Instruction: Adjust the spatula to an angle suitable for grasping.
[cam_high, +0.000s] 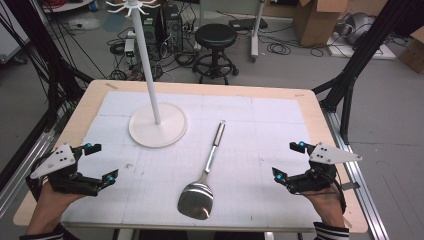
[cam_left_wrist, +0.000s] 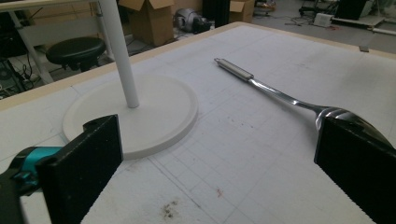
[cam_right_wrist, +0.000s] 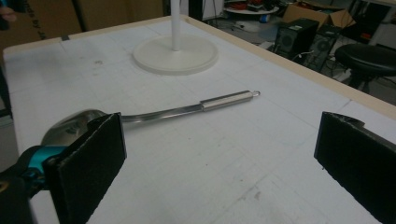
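On the white table (cam_high: 280, 130) a shiny spatula (cam_high: 202, 185) lies near a white stand (cam_high: 158, 125), between the left gripper (cam_high: 97, 164) and right gripper (cam_high: 289, 161), both spread wide and holding nothing.

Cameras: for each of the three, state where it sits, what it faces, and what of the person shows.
High view: above the near edge, looking down on the table; forearms, left gripper and right gripper show.
Left gripper view: from the left, across to the spatula; its black jaws show.
Right gripper view: from the right, across the spatula; its jaws show.
Shared: spatula and white stand.
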